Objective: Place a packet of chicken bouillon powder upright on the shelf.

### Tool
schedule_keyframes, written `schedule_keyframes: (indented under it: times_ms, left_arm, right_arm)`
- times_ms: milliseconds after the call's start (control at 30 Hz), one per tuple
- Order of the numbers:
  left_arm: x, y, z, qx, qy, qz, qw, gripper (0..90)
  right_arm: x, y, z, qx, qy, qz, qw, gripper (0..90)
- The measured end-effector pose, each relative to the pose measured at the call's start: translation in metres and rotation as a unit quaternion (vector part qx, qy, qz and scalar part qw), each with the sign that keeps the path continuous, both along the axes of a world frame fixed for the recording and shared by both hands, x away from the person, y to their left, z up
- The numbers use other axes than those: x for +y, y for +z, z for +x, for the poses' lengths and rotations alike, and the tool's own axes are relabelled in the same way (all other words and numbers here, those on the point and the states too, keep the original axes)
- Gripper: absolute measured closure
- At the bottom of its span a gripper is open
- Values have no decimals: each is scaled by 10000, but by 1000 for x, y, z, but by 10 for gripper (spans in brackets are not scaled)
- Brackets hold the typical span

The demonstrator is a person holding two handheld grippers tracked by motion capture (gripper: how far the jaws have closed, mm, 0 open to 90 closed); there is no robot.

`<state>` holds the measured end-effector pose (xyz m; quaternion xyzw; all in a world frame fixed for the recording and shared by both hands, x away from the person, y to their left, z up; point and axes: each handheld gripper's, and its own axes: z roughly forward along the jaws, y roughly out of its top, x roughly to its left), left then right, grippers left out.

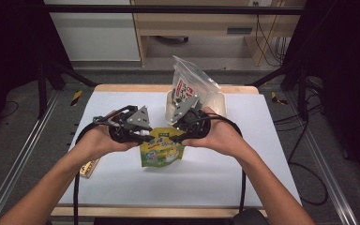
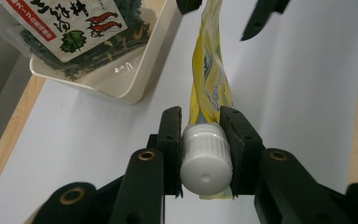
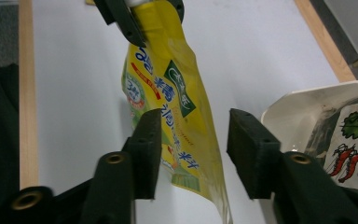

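- Pouch [image 1: 162,151] – a yellow spout pouch with blue lettering – hangs above the middle of the white table [image 1: 122,187], held up between the two grippers and clear of the surface.
- Left gripper [image 2: 204,135] clamps the pouch's white ribbed cap [image 2: 205,158]; in the left gripper view both black pads press against the cap's sides, with the pouch's body stretching away beyond them.
- Right gripper [image 3: 193,154] stands with its jaws apart around the pouch's far edge. In the right gripper view the left pad lies against or just beside the foil, while the right pad stands well clear of it – so the jaws do not pinch the pouch.
- From the high view, the left gripper [image 1: 138,133] sits at the pouch's top left corner and the right gripper [image 1: 185,133] at its top right, with both hands close together over the table's centre.
- Tray [image 1: 221,101], cream-coloured, rests near the table's far edge, right of centre.
- Clear bag [image 1: 192,82] with a red, green and white label and dark contents stands upright in the tray, leaning toward the far side.
- Small printed card [image 1: 88,168] pokes out from under the left forearm near the table's left edge.
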<state>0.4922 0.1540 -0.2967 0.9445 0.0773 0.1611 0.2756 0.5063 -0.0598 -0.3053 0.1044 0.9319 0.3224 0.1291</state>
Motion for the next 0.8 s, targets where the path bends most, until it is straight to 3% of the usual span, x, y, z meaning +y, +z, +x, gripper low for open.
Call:
schedule_keyframes:
  times_ms: [133, 167, 200, 333, 400, 433, 467, 500, 567, 600, 733, 800]
  left_arm:
    - [1, -1, -1, 9, -9, -4, 10000, 700]
    - [1, -1, -1, 10, -16, 4, 10000, 700]
    - [2, -1, -1, 9, -12, 3, 10000, 699]
    - [4, -2, -1, -56, -41, -48, 10000, 693]
    - [5, -3, -2, -94, 90, -265, 9996, 647]
    - [8, -2, -3, -137, 175, -473, 9986, 515]
    - [8, -2, -3, -137, 175, -473, 9986, 469]
    - [10, -1, -4, -165, 258, -570, 9979, 469]
    - [15, 0, -5, -210, 496, -827, 9951, 340]
    - [21, -1, -8, -260, 615, -1036, 9924, 301]
    - [26, -8, -12, -321, 874, -1128, 9893, 216]
    - [27, -20, -17, -286, 1090, -1243, 9858, 159]
  right_arm:
    - [7, -4, 5, 155, 26, -171, 9997, 743]
    - [7, -4, 5, 155, 26, -171, 9997, 743]
    - [8, -5, 6, 179, 2, -164, 9997, 843]
    - [7, -3, 6, 313, -15, -134, 9994, 899]
    - [6, -1, 5, 345, -93, -166, 9992, 900]
    - [4, 1, 3, 362, -155, -222, 9990, 900]
    - [1, 2, 1, 398, -212, -240, 9987, 900]
    - [1, 2, 1, 398, -212, -240, 9987, 900]
    - [-6, 6, -2, 427, -344, -261, 9982, 900]
    - [-15, 11, -6, 392, -443, -230, 9980, 900]
    - [-32, 17, -10, 398, -719, -152, 9965, 900]
    - [-49, 19, -14, 427, -979, -56, 9943, 900]
